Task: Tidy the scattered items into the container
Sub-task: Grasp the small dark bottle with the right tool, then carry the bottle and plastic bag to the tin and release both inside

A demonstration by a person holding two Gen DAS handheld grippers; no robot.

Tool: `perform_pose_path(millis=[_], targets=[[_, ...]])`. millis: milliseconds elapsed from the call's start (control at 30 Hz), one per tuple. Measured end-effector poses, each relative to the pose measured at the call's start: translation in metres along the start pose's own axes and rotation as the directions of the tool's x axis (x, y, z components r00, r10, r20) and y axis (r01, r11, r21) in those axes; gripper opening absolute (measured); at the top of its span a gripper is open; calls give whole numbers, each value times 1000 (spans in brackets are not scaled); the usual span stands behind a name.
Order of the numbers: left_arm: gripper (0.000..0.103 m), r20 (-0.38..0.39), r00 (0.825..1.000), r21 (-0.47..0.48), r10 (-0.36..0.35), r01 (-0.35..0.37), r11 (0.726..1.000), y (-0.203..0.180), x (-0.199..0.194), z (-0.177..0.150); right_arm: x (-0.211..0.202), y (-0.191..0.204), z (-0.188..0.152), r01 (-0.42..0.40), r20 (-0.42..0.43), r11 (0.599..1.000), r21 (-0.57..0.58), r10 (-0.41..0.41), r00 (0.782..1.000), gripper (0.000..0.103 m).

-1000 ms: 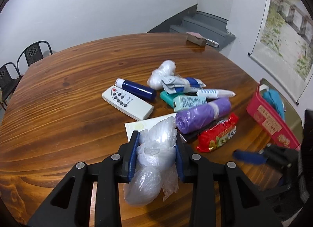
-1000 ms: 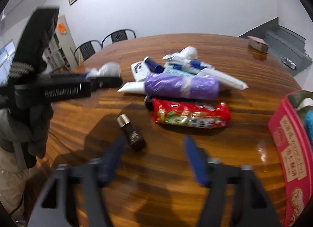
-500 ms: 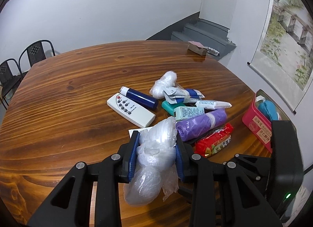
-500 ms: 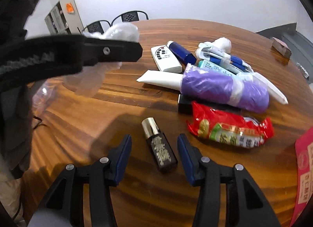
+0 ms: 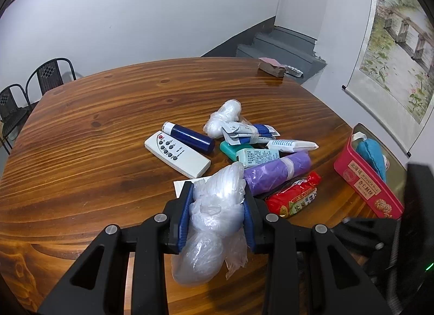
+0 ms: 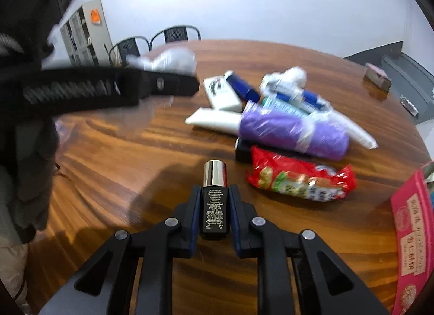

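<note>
Scattered items lie in a loose heap on the desk point(image 5: 81, 152), ahead of both tools. Right tool point(image 6: 215, 206): jaws closed on a small dark bottle point(image 6: 214, 208) with a metallic cap, gripped across its body, cap pointing away. Bottle looks to lie flat on the wood, so the side pinch suits it. Left tool point(image 5: 218, 212): clamped on a crumpled clear plastic bag point(image 5: 214, 222); the bag bulges above and sags below the pads, held off the desk.

Just beyond the left tool: purple roll point(image 5: 276, 172) and red snack packet point(image 5: 293, 198), side by side. Farther out: white remote point(image 5: 176, 153), blue cylinder point(image 5: 190, 138), tubes and a second white bundle, piled touching.

Container: red tin point(image 5: 366, 179), off to the right of both tools, near the desk edge; a blue cloth item already sits inside. Judgement: both loads are ready to carry there; most of the heap remains.

Surface: glossy, strongly grained wood, rounded edge. Room: white walls, grey steps in the far corner, scroll painting at right, black chairs at far left.
</note>
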State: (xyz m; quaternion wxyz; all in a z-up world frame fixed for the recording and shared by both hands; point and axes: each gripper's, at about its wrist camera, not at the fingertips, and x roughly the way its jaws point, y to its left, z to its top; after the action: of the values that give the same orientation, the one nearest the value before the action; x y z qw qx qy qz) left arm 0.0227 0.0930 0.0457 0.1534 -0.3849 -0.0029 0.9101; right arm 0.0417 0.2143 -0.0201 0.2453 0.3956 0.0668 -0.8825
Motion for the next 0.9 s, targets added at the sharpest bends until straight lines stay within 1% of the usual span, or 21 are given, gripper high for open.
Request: perform_pose_path(millis=[133, 200, 333, 433, 500, 567, 633, 767, 833, 867, 900], targets=[[36, -7, 1000, 7, -8, 8, 1000, -4, 3, -1, -23, -16, 4, 10, 73, 998, 66, -15, 997, 22], [36, -12, 1000, 10, -19, 19, 1000, -7, 5, -1, -32, -28, 6, 31, 98, 992, 119, -43, 994, 22], [36, -12, 999, 32, -30, 30, 999, -18, 5, -2, -50, -63, 10, 68, 152, 965, 252, -109, 982, 22], [36, -11, 999, 45, -41, 41, 998, -27, 5, -2, -73, -87, 5, 123, 196, 928, 351, -201, 960, 22], [36, -9, 999, 57, -52, 52, 997, -35, 5, 0, -82, -101, 2, 185, 196, 893, 411, -284, 938, 22], [36, -10, 998, 70, -64, 64, 996, -43, 6, 0, -92, -115, -2, 190, 197, 864, 467, -311, 930, 22], [36, -10, 997, 87, -79, 80, 993, -53, 6, 1, -101, -128, -8, 211, 194, 828, 520, -354, 915, 22], [36, -16, 993, 123, -117, 118, 985, -75, 8, 2, -127, -151, -20, 284, 194, 747, 601, -481, 855, 22], [36, -22, 990, 130, -140, 141, 981, -83, 9, 2, -136, -165, -28, 308, 186, 707, 637, -528, 829, 22], [36, -31, 986, 130, -162, 164, 978, -89, 11, 2, -140, -172, -32, 313, 177, 685, 658, -544, 820, 22], [36, -39, 982, 128, -183, 187, 974, -93, 12, 3, -142, -178, -36, 314, 168, 667, 676, -553, 816, 22]])
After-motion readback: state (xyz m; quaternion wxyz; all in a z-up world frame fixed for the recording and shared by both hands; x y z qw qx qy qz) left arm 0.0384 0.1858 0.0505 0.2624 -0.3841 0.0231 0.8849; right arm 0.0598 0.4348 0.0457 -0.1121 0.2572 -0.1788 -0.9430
